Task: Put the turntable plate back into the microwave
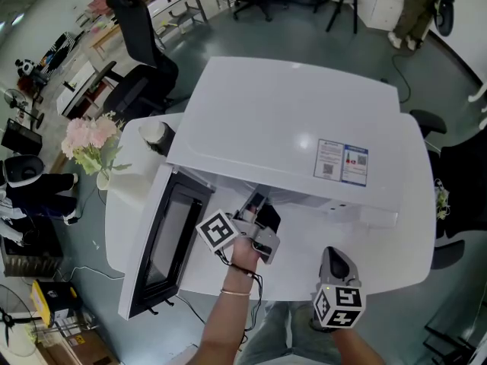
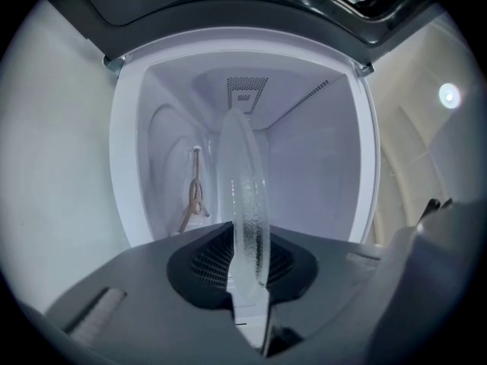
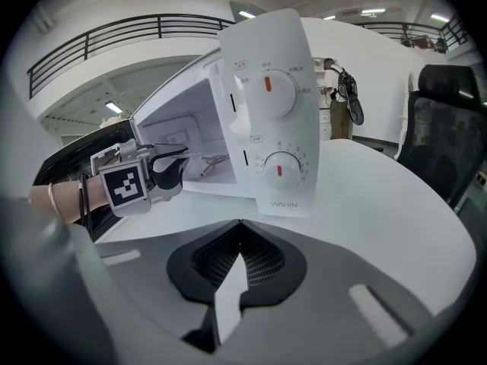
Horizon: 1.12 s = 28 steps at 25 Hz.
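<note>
The clear glass turntable plate (image 2: 245, 188) stands edge-on between the jaws of my left gripper (image 2: 247, 268), which is shut on its rim. The plate is at the mouth of the white microwave's cavity (image 2: 304, 173), and a tan roller support (image 2: 195, 196) lies on the cavity's floor. From the head view, the left gripper (image 1: 255, 219) reaches in under the microwave (image 1: 289, 128), beside the open door (image 1: 163, 238); the plate itself is hidden there. My right gripper (image 1: 335, 268) rests low over the table, shut and empty, facing the control panel (image 3: 274, 112) and the left gripper (image 3: 163, 166).
The microwave sits on a round white table (image 1: 411, 226). A vase of pink flowers (image 1: 91, 143) and a small white cup (image 1: 156, 133) stand at the table's left edge. A black office chair (image 1: 141, 52) is behind them.
</note>
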### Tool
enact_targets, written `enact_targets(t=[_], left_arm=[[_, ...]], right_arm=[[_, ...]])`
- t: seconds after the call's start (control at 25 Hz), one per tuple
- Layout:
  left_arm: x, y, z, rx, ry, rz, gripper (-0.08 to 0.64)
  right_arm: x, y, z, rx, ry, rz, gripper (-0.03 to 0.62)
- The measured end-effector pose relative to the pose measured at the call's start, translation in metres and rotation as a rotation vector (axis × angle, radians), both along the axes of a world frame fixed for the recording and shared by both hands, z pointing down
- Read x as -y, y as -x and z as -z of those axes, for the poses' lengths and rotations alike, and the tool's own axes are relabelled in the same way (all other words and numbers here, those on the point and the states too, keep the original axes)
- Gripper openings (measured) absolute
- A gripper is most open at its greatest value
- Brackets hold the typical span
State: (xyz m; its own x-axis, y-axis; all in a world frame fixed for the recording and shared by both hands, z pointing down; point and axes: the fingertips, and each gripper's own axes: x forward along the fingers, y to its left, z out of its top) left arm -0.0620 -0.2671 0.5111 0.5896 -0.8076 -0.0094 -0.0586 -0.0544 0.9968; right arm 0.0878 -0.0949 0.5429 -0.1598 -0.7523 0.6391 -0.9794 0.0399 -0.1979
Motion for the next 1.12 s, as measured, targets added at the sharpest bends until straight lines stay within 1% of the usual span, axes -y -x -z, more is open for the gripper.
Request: enact_targets(t=[0.44,0.8,1.12], left_arm=[[0.013,-0.004,-0.001,0.009,0.016,-0.014,0.046],[0.022,-0.009,0.000,-0.007,0.024,-0.015,0.046],[0.028,-0.012,-0.001,0.003,0.029,-0.019,0.047]], right_arm=[[0.005,0.002,-0.002,0.007,0.004,-0.007,0.009],[0.009,0.003,-0.002,0.014,0.005,-0.014,0.009],[0.009,0.004,-0.002,0.019,0.011,-0.012,0.009]])
